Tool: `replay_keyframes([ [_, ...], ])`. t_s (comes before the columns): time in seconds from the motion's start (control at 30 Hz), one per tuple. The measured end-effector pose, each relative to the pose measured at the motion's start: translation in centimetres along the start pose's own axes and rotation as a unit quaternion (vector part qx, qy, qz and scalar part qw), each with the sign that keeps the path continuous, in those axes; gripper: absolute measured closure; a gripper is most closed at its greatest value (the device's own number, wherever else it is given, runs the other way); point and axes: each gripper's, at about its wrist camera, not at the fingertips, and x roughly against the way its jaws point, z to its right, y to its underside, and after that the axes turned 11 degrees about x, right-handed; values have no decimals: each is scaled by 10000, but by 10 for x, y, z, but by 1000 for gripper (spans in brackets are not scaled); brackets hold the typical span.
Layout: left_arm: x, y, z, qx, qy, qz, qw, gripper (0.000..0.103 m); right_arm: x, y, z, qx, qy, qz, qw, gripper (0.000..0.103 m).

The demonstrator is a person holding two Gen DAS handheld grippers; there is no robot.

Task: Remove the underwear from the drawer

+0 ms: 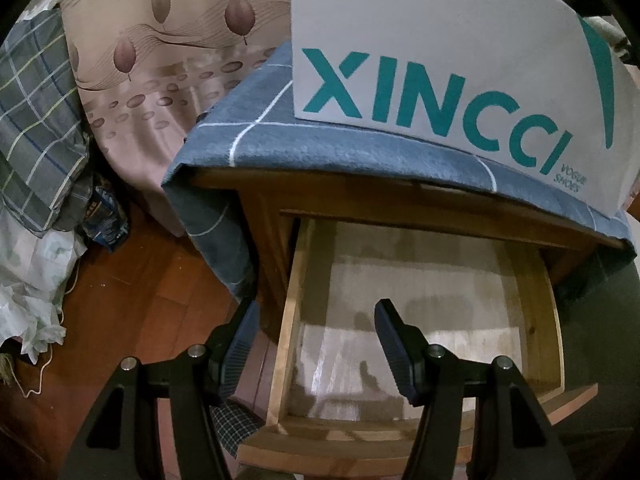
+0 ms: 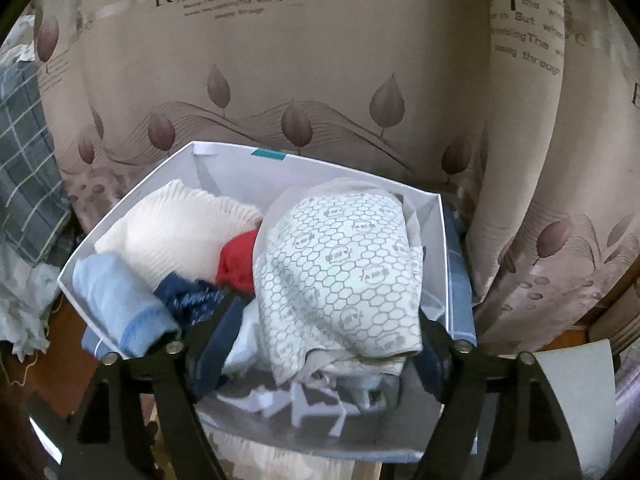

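In the left wrist view the wooden drawer point(image 1: 291, 304) is pulled out, and its pale bottom is bare. My left gripper point(image 1: 316, 306) hovers open over the drawer's left side with nothing between its fingers. In the right wrist view a white shoe box point(image 2: 132, 204) holds several folded pieces of underwear: cream point(image 2: 172, 232), red point(image 2: 236, 260), light blue point(image 2: 112, 300) and navy point(image 2: 188, 300). A white, hexagon-printed pair of underwear point(image 2: 340, 272) lies on top at the right. My right gripper point(image 2: 330, 308) stands open around its near end, the fingers wide on either side.
The nightstand is covered by a blue cloth with white lines point(image 1: 256, 140), and the white box point(image 1: 440, 40) with teal lettering stands on it. A beige leaf-print curtain point(image 2: 320, 60) hangs behind. Plaid bedding point(image 1: 36, 120) and crumpled bags lie on the wooden floor point(image 1: 132, 320) to the left.
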Motion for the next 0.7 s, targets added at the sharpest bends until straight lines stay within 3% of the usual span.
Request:
replay_keyframes([
  [0.37,3,10,7,-176,-73,17,9998,41,59,30,-8,-6,-134,473,9988,10],
  [0.5,8,13,5,-190,-72,45,9998,42,80,69,-17,-13,-166,627,9979,6],
  [0.7,17,15,0,-101,-82,118,9998,41,71,140,-32,-52,-69,358,9993,2],
])
